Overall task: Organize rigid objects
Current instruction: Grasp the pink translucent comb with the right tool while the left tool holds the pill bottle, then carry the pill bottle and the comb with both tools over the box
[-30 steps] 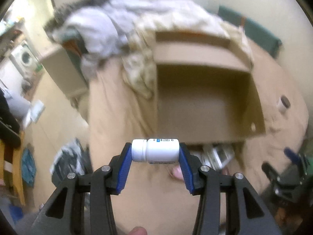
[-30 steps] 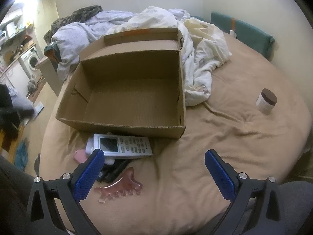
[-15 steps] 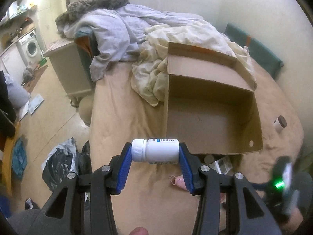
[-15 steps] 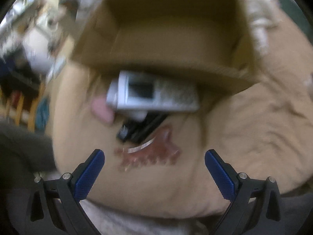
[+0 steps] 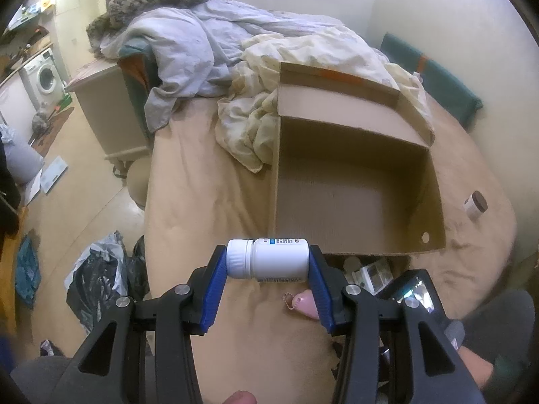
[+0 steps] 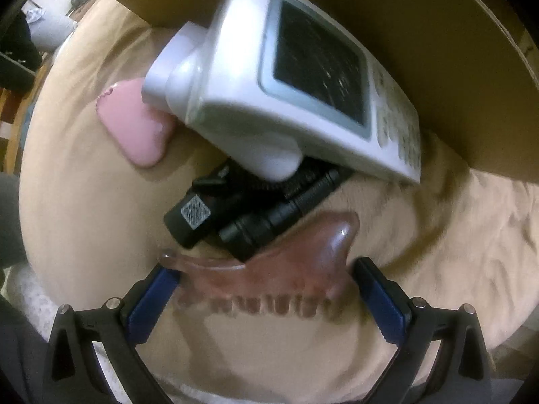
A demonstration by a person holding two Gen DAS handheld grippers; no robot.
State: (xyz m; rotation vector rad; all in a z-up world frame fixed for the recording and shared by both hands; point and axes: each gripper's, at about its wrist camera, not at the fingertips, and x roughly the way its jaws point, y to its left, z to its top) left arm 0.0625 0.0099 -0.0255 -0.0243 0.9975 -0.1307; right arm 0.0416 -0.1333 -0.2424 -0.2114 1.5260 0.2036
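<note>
My left gripper is shut on a white pill bottle, held sideways above the bed just in front of the empty cardboard box. My right gripper is open and low over the bed, its blue fingers on either side of a reddish-brown comb. Whether the pads touch the comb is unclear. Just beyond the comb lie a black flashlight, a black block, a white handheld device with a screen and a pink flat piece.
A small brown-lidded jar stands on the bed right of the box. Crumpled bedding lies behind the box. A nightstand and a black bag are on the floor at the left.
My right gripper has dropped and moved forward to the comb, which now sits between its fingers. My left gripper has kept the bottle and stayed near the box front.
</note>
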